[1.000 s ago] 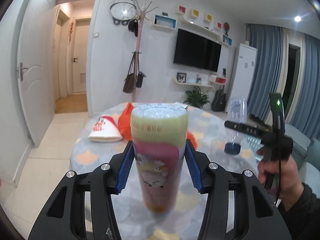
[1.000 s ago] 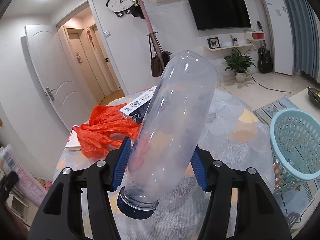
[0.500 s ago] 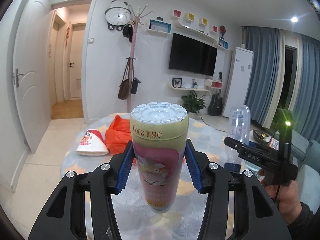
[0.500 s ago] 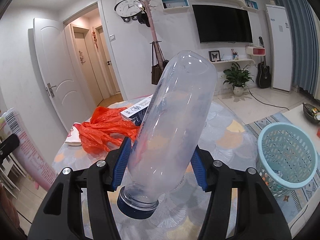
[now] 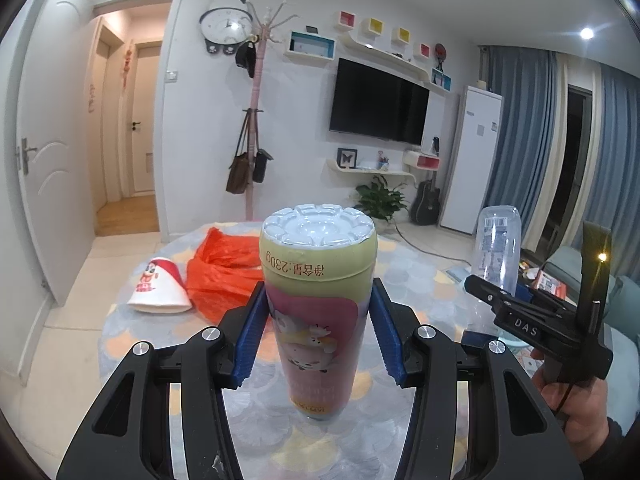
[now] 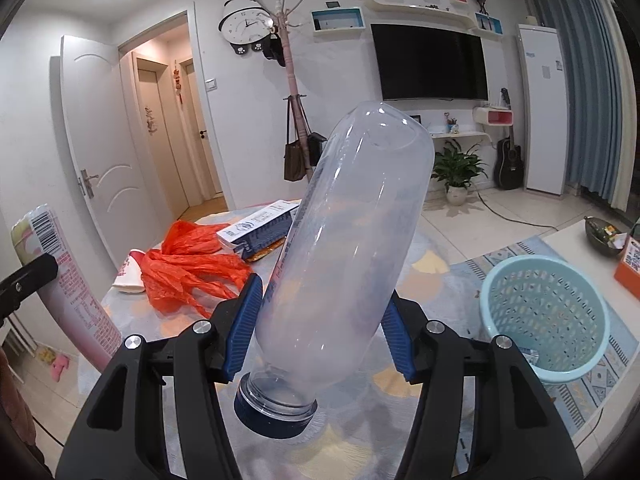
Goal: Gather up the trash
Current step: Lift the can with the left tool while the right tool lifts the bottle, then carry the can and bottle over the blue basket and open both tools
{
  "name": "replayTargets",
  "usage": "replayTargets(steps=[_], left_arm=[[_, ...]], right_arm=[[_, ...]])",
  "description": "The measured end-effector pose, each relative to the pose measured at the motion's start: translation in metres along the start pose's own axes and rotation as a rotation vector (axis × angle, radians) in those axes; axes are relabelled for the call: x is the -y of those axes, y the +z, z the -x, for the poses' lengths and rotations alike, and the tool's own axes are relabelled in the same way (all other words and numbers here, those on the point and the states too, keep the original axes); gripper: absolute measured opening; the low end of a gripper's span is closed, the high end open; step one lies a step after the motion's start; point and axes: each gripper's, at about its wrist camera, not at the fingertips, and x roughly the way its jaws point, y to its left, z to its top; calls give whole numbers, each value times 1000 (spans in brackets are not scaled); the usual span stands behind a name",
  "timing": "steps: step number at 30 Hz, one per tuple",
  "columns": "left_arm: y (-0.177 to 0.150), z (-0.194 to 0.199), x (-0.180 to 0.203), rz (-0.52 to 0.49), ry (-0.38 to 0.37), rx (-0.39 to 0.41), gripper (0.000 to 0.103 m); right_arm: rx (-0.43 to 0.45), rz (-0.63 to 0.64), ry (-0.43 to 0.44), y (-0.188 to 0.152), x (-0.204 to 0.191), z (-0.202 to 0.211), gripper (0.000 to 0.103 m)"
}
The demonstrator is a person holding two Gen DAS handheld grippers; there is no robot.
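Table (image 6: 432,264) below; right gripper (image 6: 320,326) clamped slick, crushable bottle (image 6: 348,240) mid-body, left gripper (image 5: 318,338) clamped stiffer can (image 5: 318,312).

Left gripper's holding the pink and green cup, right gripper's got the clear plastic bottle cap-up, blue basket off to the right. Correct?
Not quite: the clear plastic bottle is held cap-down, dark blue cap at the bottom, as the right wrist view shows. The rest stands.

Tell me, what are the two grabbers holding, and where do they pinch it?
The left gripper pinches the pink cup around its middle. The right gripper pinches the clear bottle low on its body, near the blue cap, upside down.
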Motion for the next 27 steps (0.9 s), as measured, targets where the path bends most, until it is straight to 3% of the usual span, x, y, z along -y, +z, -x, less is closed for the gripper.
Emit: replayTargets(steps=[10, 27], left_arm=[[3, -21, 17, -23, -38, -27, 48], [13, -63, 92, -118, -145, -45, 48]], right_arm=[[3, -24, -40, -6, 23, 5, 54], [71, -101, -155, 1, 99, 25, 54]])
